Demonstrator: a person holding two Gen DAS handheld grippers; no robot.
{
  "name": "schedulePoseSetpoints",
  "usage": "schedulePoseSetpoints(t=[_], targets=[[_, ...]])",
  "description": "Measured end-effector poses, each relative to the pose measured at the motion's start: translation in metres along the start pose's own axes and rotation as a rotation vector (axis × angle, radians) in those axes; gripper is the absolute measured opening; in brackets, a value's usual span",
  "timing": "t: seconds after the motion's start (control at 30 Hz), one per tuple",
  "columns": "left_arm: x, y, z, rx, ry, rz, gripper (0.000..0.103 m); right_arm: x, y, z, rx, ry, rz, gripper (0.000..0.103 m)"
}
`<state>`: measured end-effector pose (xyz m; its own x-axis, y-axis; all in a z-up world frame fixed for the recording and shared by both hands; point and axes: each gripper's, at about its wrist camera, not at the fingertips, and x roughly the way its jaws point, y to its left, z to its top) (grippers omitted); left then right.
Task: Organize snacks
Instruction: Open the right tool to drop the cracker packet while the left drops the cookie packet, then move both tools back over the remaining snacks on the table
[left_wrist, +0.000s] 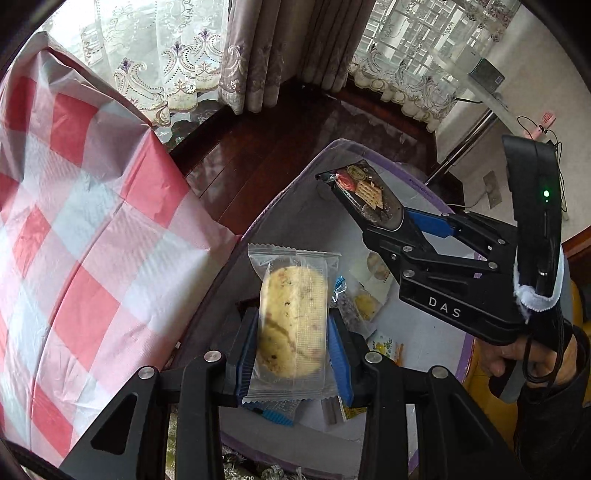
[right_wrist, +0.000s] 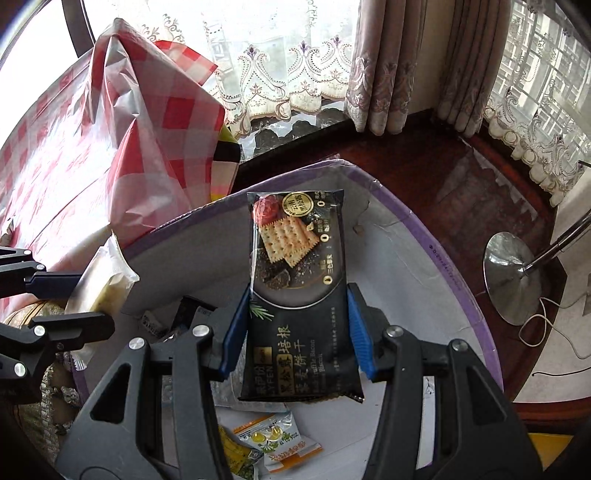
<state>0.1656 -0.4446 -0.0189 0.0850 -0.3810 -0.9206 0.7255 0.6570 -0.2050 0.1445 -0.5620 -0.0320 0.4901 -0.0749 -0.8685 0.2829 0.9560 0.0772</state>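
Note:
My left gripper (left_wrist: 291, 332) is shut on a clear-wrapped round cookie (left_wrist: 291, 325) and holds it above a grey bin with a purple rim (left_wrist: 436, 347). My right gripper (right_wrist: 297, 328) is shut on a black cracker packet (right_wrist: 299, 280) over the same bin (right_wrist: 399, 258). In the left wrist view the right gripper (left_wrist: 384, 225) holds that packet (left_wrist: 365, 192) above the bin's far side. In the right wrist view the left gripper with its cookie (right_wrist: 103, 280) shows at the left edge. Several small snack packets (right_wrist: 277, 439) lie on the bin floor.
A table with a red and white checked cloth (left_wrist: 74, 240) stands left of the bin. Dark wooden floor (right_wrist: 461, 192), curtains (left_wrist: 266, 48) and a window lie beyond. A lamp stand's metal base (right_wrist: 513, 273) sits on the floor at the right.

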Motion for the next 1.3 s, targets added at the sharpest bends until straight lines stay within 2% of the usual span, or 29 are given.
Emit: schedulePoseSetpoints(t=[0.1, 0.17, 0.43, 0.7, 0.97, 1.1, 1.3], targets=[[0.001, -0.003, 0.004, -0.001, -0.005, 0.006, 0.042, -0.003, -0.002, 0.001, 0.005, -0.016, -0.003, 0.055], [0.001, -0.002, 0.004, -0.004, -0.017, 0.010, 0.049, -0.004, -0.003, 0.001, 0.005, -0.018, 0.002, 0.055], [-0.014, 0.006, -0.001, -0.047, -0.097, -0.005, 0.053, -0.010, 0.005, 0.001, -0.007, -0.029, 0.036, 0.055], [-0.033, 0.030, -0.009, -0.152, -0.156, 0.015, 0.057, -0.020, 0.034, 0.002, -0.064, -0.028, 0.062, 0.055], [-0.060, 0.069, -0.032, -0.275, -0.221, 0.043, 0.057, -0.035, 0.082, 0.009, -0.140, -0.040, 0.094, 0.058], [-0.075, 0.091, -0.046, -0.329, -0.260, 0.083, 0.058, -0.045, 0.114, 0.012, -0.185, -0.048, 0.123, 0.058], [-0.100, 0.134, -0.078, -0.434, -0.310, 0.143, 0.058, -0.058, 0.164, 0.017, -0.241, -0.069, 0.172, 0.064]])
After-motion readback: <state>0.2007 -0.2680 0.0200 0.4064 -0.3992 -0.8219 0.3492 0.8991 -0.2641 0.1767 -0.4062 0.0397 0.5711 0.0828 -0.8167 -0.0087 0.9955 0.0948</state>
